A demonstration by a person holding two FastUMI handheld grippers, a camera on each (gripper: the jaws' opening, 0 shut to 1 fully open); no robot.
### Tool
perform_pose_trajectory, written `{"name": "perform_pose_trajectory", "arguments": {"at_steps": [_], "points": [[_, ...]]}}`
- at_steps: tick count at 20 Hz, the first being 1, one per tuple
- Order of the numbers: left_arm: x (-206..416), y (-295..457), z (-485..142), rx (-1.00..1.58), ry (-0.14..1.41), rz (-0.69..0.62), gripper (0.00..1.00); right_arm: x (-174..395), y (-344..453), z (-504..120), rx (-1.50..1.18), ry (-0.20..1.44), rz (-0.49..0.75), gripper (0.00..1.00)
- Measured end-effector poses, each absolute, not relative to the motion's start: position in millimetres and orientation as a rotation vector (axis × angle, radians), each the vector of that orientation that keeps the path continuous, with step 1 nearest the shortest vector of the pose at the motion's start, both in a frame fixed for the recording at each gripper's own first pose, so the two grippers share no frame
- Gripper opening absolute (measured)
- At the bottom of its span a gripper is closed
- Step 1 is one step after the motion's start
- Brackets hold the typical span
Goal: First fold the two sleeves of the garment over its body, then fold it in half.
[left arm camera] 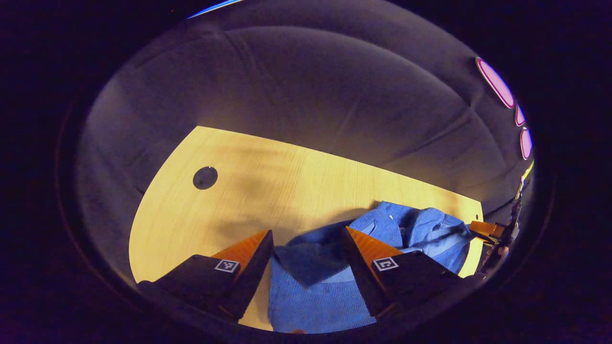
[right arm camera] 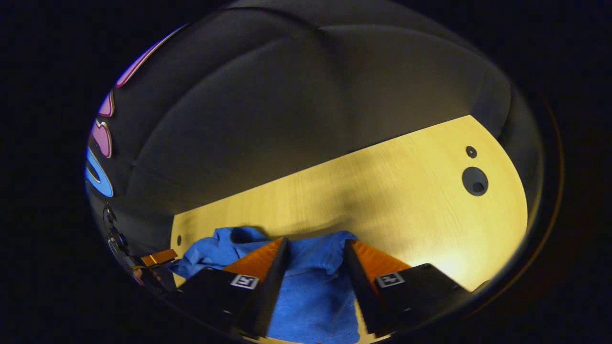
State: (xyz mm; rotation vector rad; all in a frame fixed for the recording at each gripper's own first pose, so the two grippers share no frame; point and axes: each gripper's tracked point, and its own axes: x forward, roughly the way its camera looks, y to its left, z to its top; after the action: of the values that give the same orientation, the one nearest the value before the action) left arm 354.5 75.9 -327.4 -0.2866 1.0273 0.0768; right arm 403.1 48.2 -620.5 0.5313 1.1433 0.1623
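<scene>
1. Nearest in the left gripper view, the left gripper (left arm camera: pixel 306 239) hangs over the near part of a rumpled blue knitted garment (left arm camera: pixel 330 291). Its two fingers stand wide apart, and cloth shows in the gap between them with neither finger pressing on it.

2. Nearest in the right gripper view, the right gripper (right arm camera: pixel 315 246) is poised the same way over the blue cloth (right arm camera: pixel 311 296): jaws spread, fabric lying between them, nothing clamped.

3. Just past the fingers, the garment lies bunched rather than flat. In the left gripper view a flap of cloth is turned over on the body, and beyond it the fabric rises in soft folds toward the table's right end. Whether that flap is a sleeve I cannot tell.

4. The garment sits near the front edge of a pale wooden table (left arm camera: pixel 267 181), which has a round cable hole (left arm camera: pixel 205 177) well apart from the cloth.

5. Farther off, each view catches the other gripper at its edge, near the garment's far side.

6. Behind the table hangs the dark cloth wall (left arm camera: pixel 306 86).

7. My judgement: the task is at an early stage. No tidy sleeve fold is evident, the half fold is not yet done, and the cloth probably needs smoothing first.
</scene>
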Motion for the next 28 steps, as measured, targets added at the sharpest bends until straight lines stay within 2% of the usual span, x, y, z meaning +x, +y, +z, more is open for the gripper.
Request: {"name": "perform_pose_trajectory", "arguments": {"at_steps": [1,2,4,9,17,21,22,24,28], "points": [[358,78,-321,-0.273,1.005,0.066,0.84,407,49,-618,0.542,1.119,0.169,0.67],[361,77,-315,-0.257,0.983,0.05,0.84,412,54,-609,0.571,1.091,0.189,0.93],[361,73,-307,-0.242,0.961,0.023,0.84,421,69,-585,0.685,1.045,0.238,0.97],[362,62,-269,-0.254,0.869,-0.011,0.84,433,38,-555,0.634,0.958,0.199,0.97],[326,34,-181,-0.171,0.69,-0.063,0.84,403,35,-450,0.449,0.773,0.3,0.97],[281,21,-119,-0.115,0.555,-0.083,0.82,363,38,-379,0.349,0.671,0.344,0.97],[268,14,-105,-0.098,0.526,-0.1,0.84,350,38,-357,0.333,0.639,0.351,0.98],[234,5,-82,-0.061,0.472,-0.114,0.84,316,40,-316,0.305,0.579,0.351,0.98],[132,-14,-43,-0.035,0.375,-0.121,0.84,231,37,-242,0.219,0.491,0.323,0.97]]}}
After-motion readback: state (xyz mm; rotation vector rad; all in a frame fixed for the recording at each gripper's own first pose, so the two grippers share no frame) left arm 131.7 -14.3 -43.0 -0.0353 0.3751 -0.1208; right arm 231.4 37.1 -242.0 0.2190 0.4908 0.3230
